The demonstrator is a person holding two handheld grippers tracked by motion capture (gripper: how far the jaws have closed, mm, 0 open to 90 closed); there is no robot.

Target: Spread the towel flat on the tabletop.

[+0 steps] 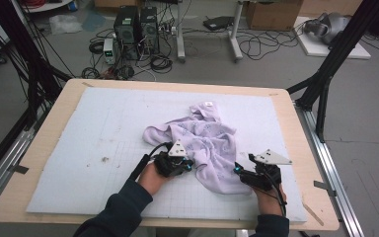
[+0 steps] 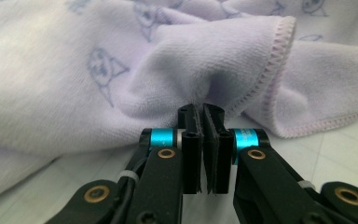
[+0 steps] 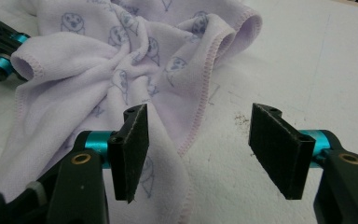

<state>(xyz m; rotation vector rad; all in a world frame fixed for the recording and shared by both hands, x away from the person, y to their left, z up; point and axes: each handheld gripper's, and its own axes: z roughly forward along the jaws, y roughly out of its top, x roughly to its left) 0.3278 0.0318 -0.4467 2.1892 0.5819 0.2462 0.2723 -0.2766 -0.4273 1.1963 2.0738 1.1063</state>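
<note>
- Black jaws of the left hand-held gripper, nearest the lens in the left gripper view, stand closed together on a raised fold of the lilac towel; the fold bunches just behind the pads.
- Lilac towel, printed with small faces, lies crumpled on the white gridded mat that covers the table, right of centre and towards the near edge, between the two hands.
- Right hand-held gripper stands wide open and holds nothing; one pad rests over the cloth while the stitched hem runs between the jaws.
- Judged step: securing two hold points so that the towel can be spread.
- Good practice, as a judgement: bring the right jaws onto the hem itself before closing, grip a single layer near a corner, and lift both hands evenly so that the left pinch does not slip off its shallow fold.
</note>
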